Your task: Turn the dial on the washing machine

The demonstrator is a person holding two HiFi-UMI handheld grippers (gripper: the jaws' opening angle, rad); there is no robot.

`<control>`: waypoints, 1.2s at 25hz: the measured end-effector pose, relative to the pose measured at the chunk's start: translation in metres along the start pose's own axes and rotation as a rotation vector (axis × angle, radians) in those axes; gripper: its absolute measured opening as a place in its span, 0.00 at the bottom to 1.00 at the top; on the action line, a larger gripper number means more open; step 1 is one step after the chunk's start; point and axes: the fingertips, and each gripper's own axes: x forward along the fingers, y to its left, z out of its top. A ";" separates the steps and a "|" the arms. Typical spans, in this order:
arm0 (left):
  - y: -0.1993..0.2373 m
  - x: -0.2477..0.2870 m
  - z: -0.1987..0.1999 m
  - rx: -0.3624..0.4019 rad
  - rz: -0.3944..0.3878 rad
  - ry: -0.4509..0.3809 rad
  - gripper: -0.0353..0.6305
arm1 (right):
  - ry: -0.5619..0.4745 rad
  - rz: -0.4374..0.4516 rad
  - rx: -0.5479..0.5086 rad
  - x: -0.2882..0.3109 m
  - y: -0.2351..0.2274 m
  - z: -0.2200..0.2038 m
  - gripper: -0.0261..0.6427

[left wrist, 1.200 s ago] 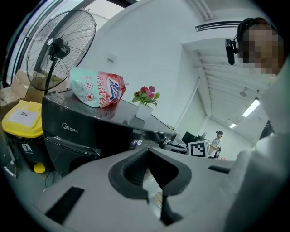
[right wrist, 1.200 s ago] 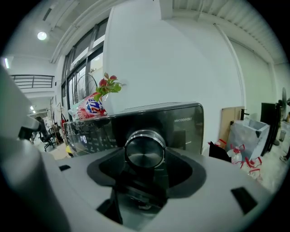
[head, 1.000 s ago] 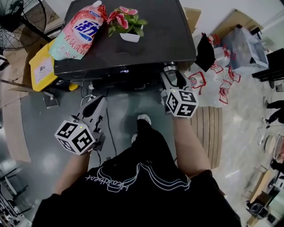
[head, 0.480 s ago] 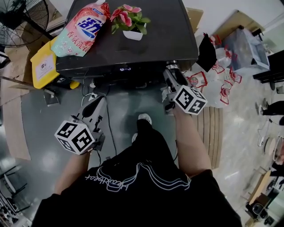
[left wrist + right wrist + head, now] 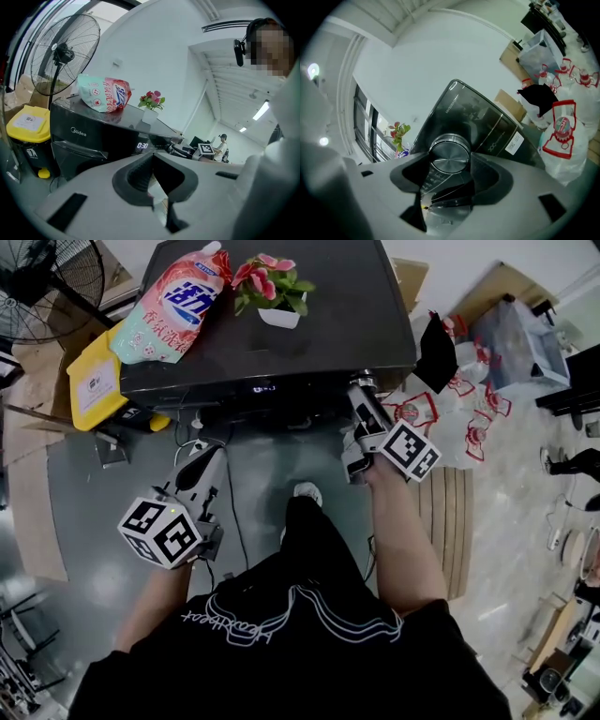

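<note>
The black washing machine [image 5: 328, 324] stands ahead of me, its display [image 5: 142, 146] lit. Its round silver dial [image 5: 449, 151] sits at the front right corner [image 5: 361, 382]. My right gripper [image 5: 362, 397] reaches up to that corner, and in the right gripper view the dial lies between its jaws [image 5: 449, 161] with the pads against its sides. The gripper is rolled, so the machine [image 5: 480, 117] looks tilted there. My left gripper [image 5: 208, 456] hangs low at the left, away from the machine, its jaws [image 5: 152, 157] together with nothing in them.
A detergent pouch [image 5: 173, 301] and a potted flower [image 5: 272, 287] rest on the machine's lid. A yellow bin [image 5: 92, 381] and a standing fan [image 5: 47, 277] are to the left. Plastic bags [image 5: 459, 418] and wooden slats [image 5: 441, 521] lie to the right. My foot [image 5: 305, 493] is below the machine's front.
My right gripper has rolled clockwise at the dial, its marker cube swinging to the right. The left gripper has stayed put.
</note>
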 end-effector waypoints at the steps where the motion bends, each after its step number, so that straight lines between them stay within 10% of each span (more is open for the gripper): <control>1: -0.001 0.000 -0.001 0.000 0.001 0.003 0.06 | 0.000 0.007 0.022 0.000 0.000 0.000 0.46; 12: -0.001 -0.001 -0.003 -0.004 0.014 0.003 0.06 | 0.014 -0.004 -0.022 -0.001 -0.001 0.001 0.46; 30: -0.005 0.010 0.005 0.000 -0.019 -0.010 0.06 | 0.019 -0.304 -1.404 -0.011 0.032 0.001 0.52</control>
